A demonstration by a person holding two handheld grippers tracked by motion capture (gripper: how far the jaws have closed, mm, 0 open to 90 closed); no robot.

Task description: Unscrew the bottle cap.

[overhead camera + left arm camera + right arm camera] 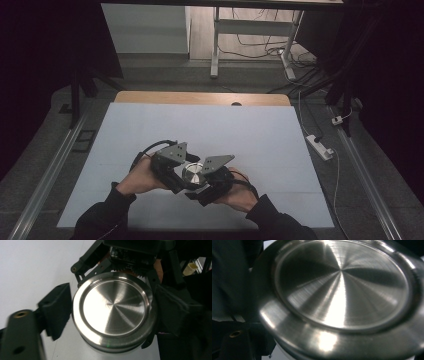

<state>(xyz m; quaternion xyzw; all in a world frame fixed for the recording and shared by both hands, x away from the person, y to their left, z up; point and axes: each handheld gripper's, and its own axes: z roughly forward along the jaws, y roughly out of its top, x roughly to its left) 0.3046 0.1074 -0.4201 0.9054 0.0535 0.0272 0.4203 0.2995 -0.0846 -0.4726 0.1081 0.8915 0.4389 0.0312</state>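
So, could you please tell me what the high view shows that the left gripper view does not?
High view: both hands, the left and the right, the whole white mat, the table's wooden edge and a power strip. Left gripper view: the lid's brushed top and raised rim up close, with a black jaw at each side. Both: the round steel lid between the two grippers.

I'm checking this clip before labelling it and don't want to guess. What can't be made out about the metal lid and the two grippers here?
- What the steel lid sits on: both gripper views, its own rim covers the body below.
- Right gripper's pads on the lid: right gripper view, lid too close and blurred.
- Left gripper's far pad: left gripper view, dark against the other gripper.
- Lid details: high view, too small.
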